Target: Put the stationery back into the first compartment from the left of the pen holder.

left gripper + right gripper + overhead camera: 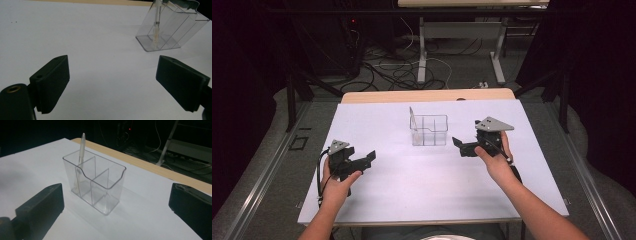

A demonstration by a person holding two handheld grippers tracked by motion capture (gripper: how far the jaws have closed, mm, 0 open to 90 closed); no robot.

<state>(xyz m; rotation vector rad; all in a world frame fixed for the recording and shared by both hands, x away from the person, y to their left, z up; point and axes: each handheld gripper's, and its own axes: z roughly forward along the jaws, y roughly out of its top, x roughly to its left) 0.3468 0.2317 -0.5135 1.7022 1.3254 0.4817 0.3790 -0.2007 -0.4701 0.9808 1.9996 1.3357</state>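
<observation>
A clear plastic organizer (428, 131) with several compartments stands upright on the white sheet, toward the back middle. A clear pen (411, 117) leans upright in its left end compartment. My left gripper (368, 161) hovers open at the front left, well short of the organizer (170, 27), with nothing between its jaws (115, 82); the pen (156, 25) shows ahead of it. My right gripper (460, 145) is open just to the right of the organizer (97, 182), jaws spread and empty (117, 195), pointing at the pen (81, 150) and its holder.
A white sheet (412, 185) covers the wooden table, whose far edge (427, 95) shows behind the organizer. Beyond it are table legs (422, 55) and cables (387, 70) on the floor. A person's hands hold both grippers from the near side.
</observation>
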